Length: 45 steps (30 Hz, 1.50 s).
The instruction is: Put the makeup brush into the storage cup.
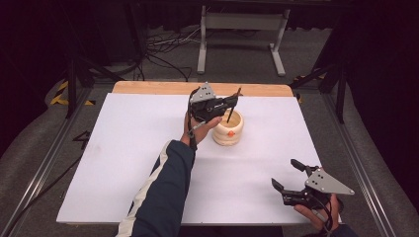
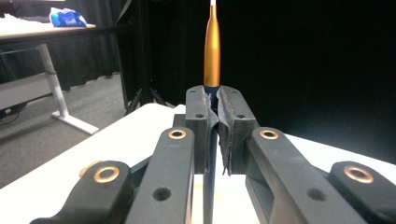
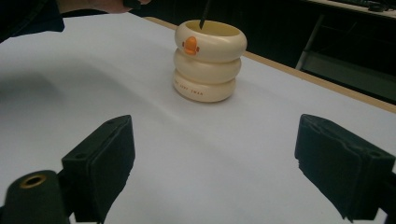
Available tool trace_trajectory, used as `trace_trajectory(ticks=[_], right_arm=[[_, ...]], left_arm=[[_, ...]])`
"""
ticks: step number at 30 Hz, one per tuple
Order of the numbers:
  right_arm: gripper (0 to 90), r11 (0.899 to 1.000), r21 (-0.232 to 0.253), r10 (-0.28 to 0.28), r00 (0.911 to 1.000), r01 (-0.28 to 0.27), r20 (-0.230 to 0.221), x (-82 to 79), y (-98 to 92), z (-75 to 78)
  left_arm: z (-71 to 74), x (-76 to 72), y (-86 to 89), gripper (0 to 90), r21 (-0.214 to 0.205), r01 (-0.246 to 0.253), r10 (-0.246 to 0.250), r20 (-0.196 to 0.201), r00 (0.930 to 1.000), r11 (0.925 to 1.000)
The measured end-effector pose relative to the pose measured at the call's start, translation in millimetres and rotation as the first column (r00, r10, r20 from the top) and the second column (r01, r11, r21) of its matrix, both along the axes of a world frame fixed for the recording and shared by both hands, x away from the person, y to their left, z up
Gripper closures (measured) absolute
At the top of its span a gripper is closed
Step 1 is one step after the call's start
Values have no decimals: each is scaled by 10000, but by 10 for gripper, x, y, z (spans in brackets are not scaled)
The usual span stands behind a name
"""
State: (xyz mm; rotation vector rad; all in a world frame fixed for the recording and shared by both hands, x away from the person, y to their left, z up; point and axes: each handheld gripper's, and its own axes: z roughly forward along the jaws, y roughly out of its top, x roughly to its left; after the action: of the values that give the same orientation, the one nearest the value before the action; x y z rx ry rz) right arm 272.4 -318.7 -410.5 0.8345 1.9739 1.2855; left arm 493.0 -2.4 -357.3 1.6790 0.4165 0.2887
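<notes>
Overhead light leaves the white counter [image 1: 123,163] bright and the surroundings nearly black. A soft shadow falls beside the left tool [image 1: 225,102]; its own jaws look blurred up close.

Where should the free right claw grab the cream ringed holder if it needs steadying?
Grip the cream holder across a groove between its stacked rings, from its side nearest the open right claw. The grooves seat the pads, and that side lies clear of the left claw lowering the brush inside.
</notes>
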Motion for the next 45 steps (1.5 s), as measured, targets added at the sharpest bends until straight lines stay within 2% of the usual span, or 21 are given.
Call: trace_trajectory(ticks=[3, 5, 10, 15, 17, 19, 21, 32, 33, 35, 36, 38, 41, 43, 45], right_arm=[[129, 10000, -12, 13, 10000, -13, -10, -1, 5, -2], [129, 10000, -35, 16, 10000, -16, -38, -3, 6, -4], [129, 10000, -8, 98, 9999, -98, 94, -30, 23, 24], [129, 9999, -53, 115, 9999, -114, 87, -32, 27, 20], [129, 10000, -4, 96, 9999, -96, 83, -32, 19, 24], [128, 10000, -7, 95, 9999, -95, 75, -26, 20, 19], [129, 9999, -54, 108, 9999, -108, 48, -28, 26, 14], [129, 9999, -37, 96, 9999, -96, 62, -17, 19, 7], [129, 9999, -26, 99, 9999, -98, 59, -17, 17, 8], [129, 10000, -4, 94, 9999, -94, 48, -18, 19, 7], [128, 9999, -1, 106, 9999, -106, 59, -20, 20, 10], [129, 9999, -6, 102, 9999, -102, 110, -25, 22, 20], [129, 9999, 50, 97, 9999, -98, 91, -24, 21, 22], [129, 10000, 32, 70, 10000, -70, 59, -25, 18, 20], [129, 10000, 14, 62, 10000, -62, 75, -25, 20, 21]], left_arm=[[-48, 0, -17, 831, 2, 10, -10, -83, 10000, 10000], [-61, -4, -40, 831, 222, 16, -17, 50, 10000, 9998], [-103, -1, -48, 830, 246, -140, 140, 2, 9999, 9996], [-174, 39, -16, 830, 77, -106, 107, -236, 9997, 9999], [-204, 47, -21, 830, 200, -151, 157, -303, 9994, 9997], [-222, 45, -28, 830, 117, -104, 109, -382, 9992, 9999], [-233, 39, -43, 830, 236, -78, 87, -361, 9993, 9997], [-208, 12, -27, 827, 195, -176, 182, -288, 9994, 9997], [-202, 13, -20, 825, 213, -265, 269, -185, 9995, 9994], [-188, -1, -7, 762, 144, -476, 479, -164, 9987, 9988], [-174, -14, 12, 763, 127, -405, 407, -120, 9991, 9991], [-142, -46, 43, 713, 261, -513, 510, 84, 9987, 9983], [-102, -73, 80, 699, 390, -601, 589, 307, 9978, 9974], [-28, -119, 139, 614, 383, -710, 690, 496, 9964, 9967], [17, -157, 161, 560, 597, -821, 779, 693, 9946, 9948]])
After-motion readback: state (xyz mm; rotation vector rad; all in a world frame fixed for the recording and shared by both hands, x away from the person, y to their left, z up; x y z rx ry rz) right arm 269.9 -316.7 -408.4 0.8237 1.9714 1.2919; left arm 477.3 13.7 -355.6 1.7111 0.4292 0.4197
